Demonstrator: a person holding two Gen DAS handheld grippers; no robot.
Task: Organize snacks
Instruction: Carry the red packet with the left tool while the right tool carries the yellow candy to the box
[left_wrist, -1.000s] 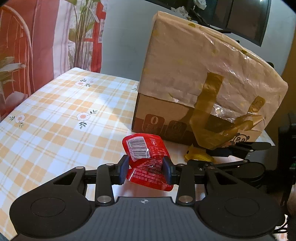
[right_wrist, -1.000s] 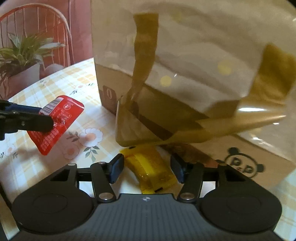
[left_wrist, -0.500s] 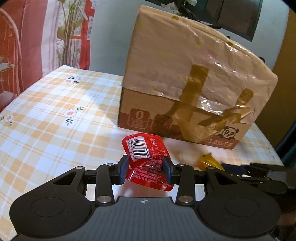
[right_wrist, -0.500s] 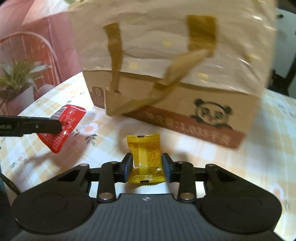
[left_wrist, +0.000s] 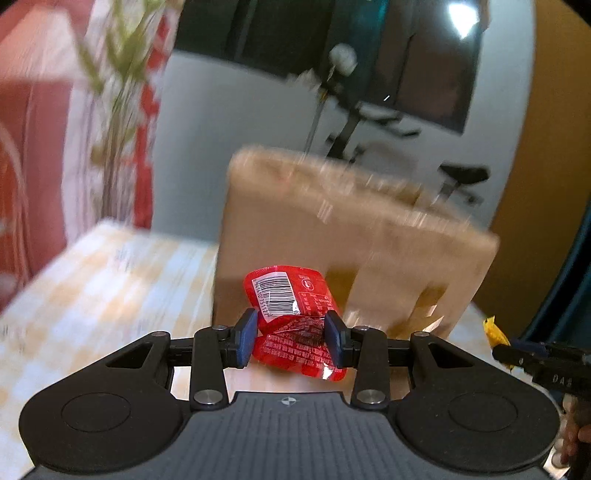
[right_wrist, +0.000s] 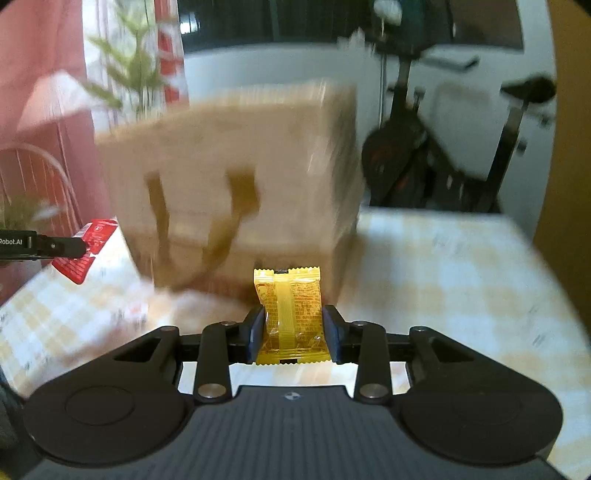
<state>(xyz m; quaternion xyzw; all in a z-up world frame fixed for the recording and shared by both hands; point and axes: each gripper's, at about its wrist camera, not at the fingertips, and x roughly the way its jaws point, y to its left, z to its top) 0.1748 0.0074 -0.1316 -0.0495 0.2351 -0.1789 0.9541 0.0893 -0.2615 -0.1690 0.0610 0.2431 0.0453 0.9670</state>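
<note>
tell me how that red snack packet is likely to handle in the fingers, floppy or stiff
Probably floppy: the red snack packet is creased and folded over where the left gripper pinches it. Its glossy film may be a bit slippery, so a firm pinch seems wise. It looks light, since its free upper half stands up with no support.

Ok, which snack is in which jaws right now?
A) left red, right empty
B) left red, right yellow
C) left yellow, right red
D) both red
B: the left gripper is clamped on the red packet, and the right gripper squeezes the yellow packet.
</note>
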